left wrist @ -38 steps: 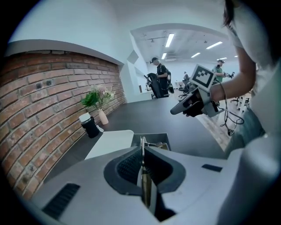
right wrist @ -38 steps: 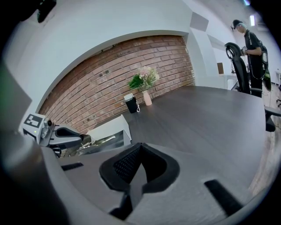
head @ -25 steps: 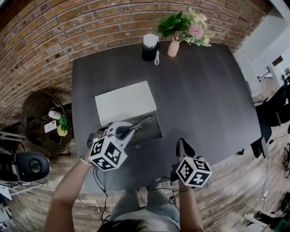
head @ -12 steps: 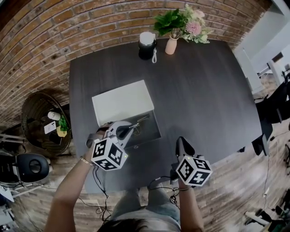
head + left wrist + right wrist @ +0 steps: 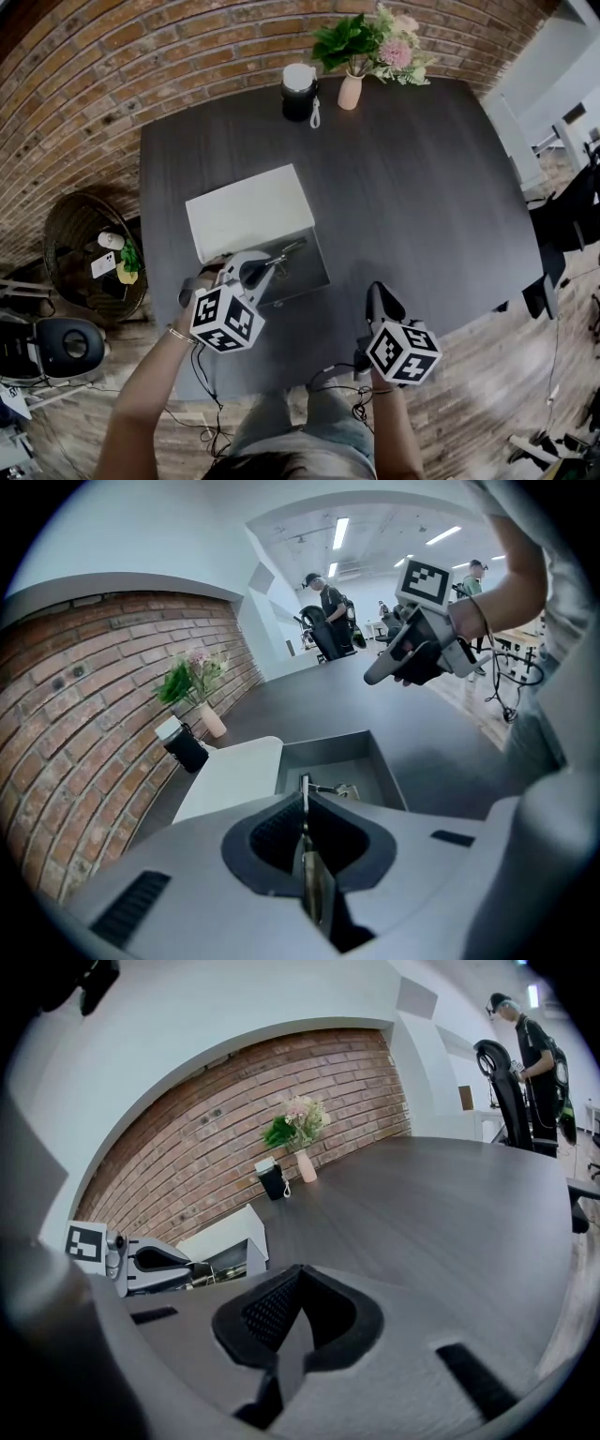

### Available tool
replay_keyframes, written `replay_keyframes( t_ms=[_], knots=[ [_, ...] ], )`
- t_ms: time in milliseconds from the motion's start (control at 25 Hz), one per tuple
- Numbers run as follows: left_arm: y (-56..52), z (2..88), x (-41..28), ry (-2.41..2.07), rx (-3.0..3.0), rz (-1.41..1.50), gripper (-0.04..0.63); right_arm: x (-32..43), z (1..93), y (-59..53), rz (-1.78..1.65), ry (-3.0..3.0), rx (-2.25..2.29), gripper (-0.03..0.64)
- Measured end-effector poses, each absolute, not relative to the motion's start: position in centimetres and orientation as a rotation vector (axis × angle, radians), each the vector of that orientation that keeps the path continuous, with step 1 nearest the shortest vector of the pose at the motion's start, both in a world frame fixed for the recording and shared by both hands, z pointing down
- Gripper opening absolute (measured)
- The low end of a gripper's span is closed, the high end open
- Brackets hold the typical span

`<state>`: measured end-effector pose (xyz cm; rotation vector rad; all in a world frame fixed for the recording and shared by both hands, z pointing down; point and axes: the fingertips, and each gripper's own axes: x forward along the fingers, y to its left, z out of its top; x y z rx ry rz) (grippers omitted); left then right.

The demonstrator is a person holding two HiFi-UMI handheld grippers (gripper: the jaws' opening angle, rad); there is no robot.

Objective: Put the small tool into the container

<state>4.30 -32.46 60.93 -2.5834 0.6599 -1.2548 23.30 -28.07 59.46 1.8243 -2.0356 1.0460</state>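
**A:** What is the head view showing?

**B:** The left gripper [image 5: 265,269] is pinching the small tool [image 5: 289,251], a thin metal rod sticking out ahead of its jaws. The rod's tip is hanging over the open part of the container [image 5: 322,274], which is sitting just ahead of that gripper on the dark table [image 5: 422,187]. A white lid [image 5: 248,211] is covering the container's part further ahead and to the left. The right gripper [image 5: 375,292] is hovering off to the left gripper's right, apart from the container.

**A:** And the left gripper view?

**B:** The jaws are pressing on the small tool [image 5: 303,785], which is standing edge-on between them. The container [image 5: 386,761] is lying straight ahead and below, with a small metal piece [image 5: 342,789] resting inside. The right gripper [image 5: 373,675] is showing ahead and to the right.

**A:** The right gripper view?

**B:** Its jaws are pressing together with nothing between them. Bare table is stretching ahead. The left gripper [image 5: 192,1269] and the container [image 5: 225,1262] are sitting to its left, and a vase [image 5: 305,1164] is standing far ahead.
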Motion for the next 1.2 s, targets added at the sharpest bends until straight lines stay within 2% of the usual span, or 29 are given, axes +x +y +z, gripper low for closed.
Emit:
replay_keyframes(
  t_ms=[640,1200],
  knots=[
    [-31.9,62.2,3.9,0.671,-2.714,-1.376,0.018,23.4,60.0,-28.5,1.069,-2.037,1.818,0.0],
    [-30.0,63.1,4.9,0.588,-2.878,-1.443,0.071,23.8,60.4,-28.4,1.084,-2.022,1.841,0.002]
  ],
)
